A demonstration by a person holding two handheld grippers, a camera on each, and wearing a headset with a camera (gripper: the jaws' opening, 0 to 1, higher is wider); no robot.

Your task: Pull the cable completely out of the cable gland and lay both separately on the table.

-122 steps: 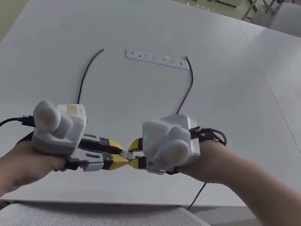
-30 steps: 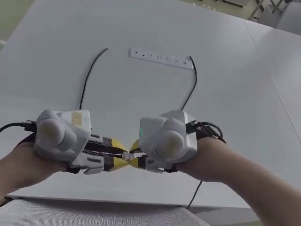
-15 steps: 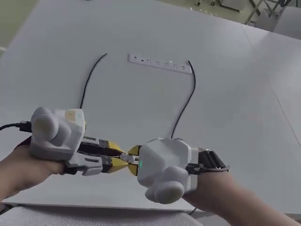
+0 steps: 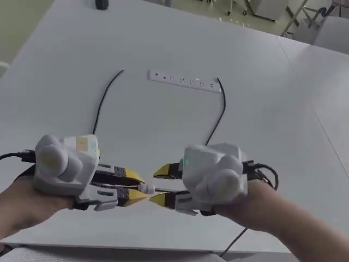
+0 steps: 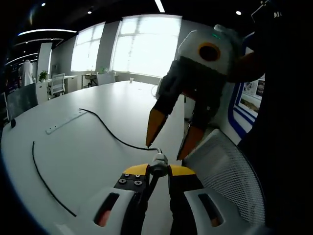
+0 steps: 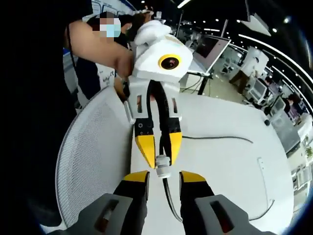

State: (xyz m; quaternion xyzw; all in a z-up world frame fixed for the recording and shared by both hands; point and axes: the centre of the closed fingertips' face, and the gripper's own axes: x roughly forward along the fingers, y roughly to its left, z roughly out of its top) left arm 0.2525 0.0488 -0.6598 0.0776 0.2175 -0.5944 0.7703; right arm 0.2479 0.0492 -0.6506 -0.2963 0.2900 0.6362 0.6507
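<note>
White counter spreads across the head view, and the black cable curves down it from upper centre toward the two tools. At lower centre the left tool is clamped on the small pale cable gland. The right tool gapes wide, its jaws either side of the cable without pinching it. The cable looks light, limp and probably slick; a grip just beside the gland should give the straightest pull.

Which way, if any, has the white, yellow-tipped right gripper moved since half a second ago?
Yes: the right gripper drew rightward, toward the right end of the white power strip, jaws open.
</note>
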